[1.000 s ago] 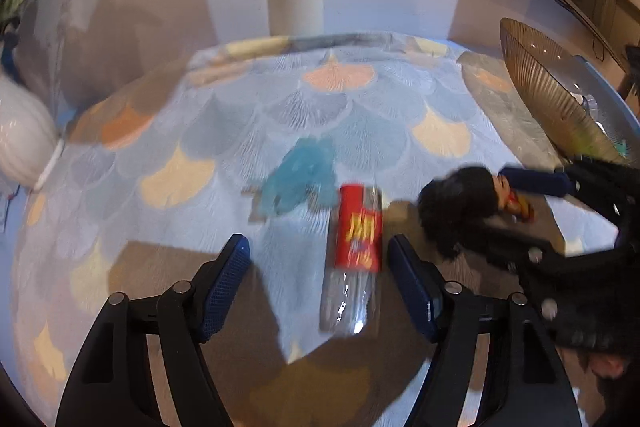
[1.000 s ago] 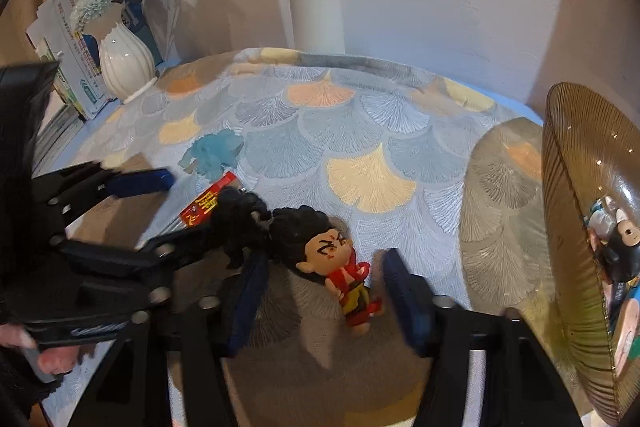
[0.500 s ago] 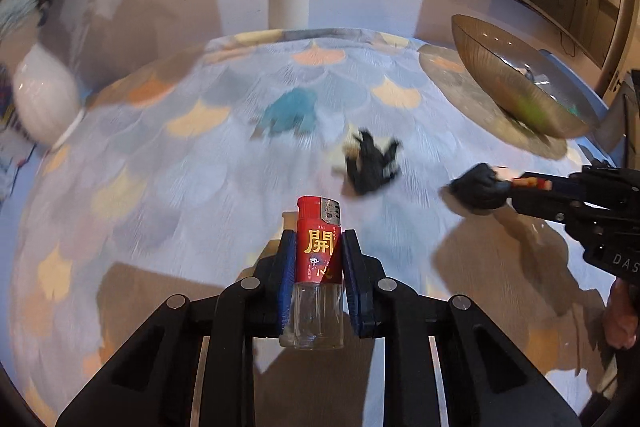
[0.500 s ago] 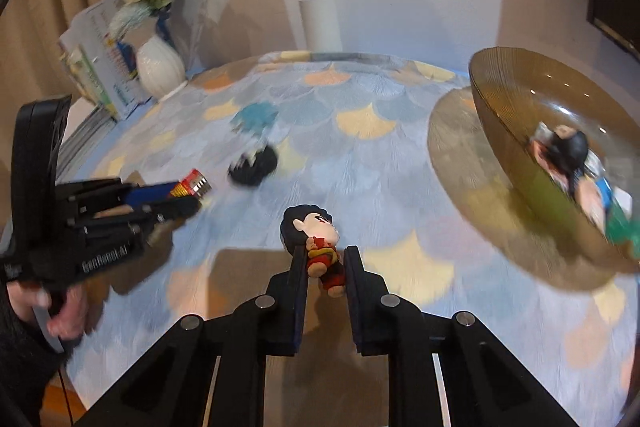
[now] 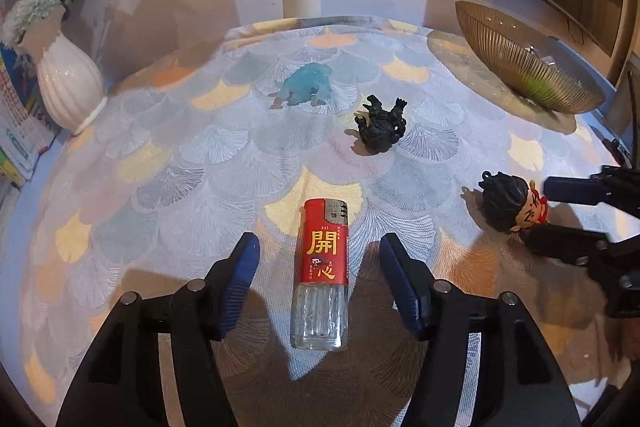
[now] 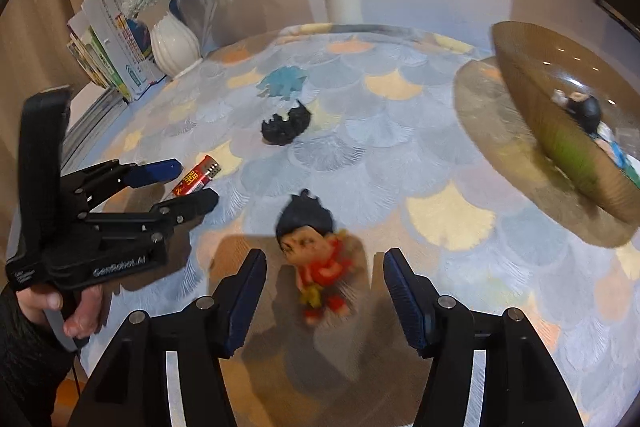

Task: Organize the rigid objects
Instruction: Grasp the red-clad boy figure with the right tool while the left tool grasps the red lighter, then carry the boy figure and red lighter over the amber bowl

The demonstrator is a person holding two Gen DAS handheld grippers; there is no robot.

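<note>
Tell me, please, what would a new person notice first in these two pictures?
First, the red lighter lying on the scalloped tablecloth between the spread fingers of the left gripper, untouched. Next, the black-haired doll in red between the right gripper's open fingers. Both jaws have just been opening. At the table's right edge stands an amber glass bowl.

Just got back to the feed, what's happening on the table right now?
A person is tidying small items with two tools. The left hand-held gripper has just opened, and the red lighter lies between its jaws untouched. The right hand-held gripper has likewise just opened around the red-clothed figurine, blurred in its own view. A black figure and blue toy lie farther off; the amber bowl already holds some items.
</note>
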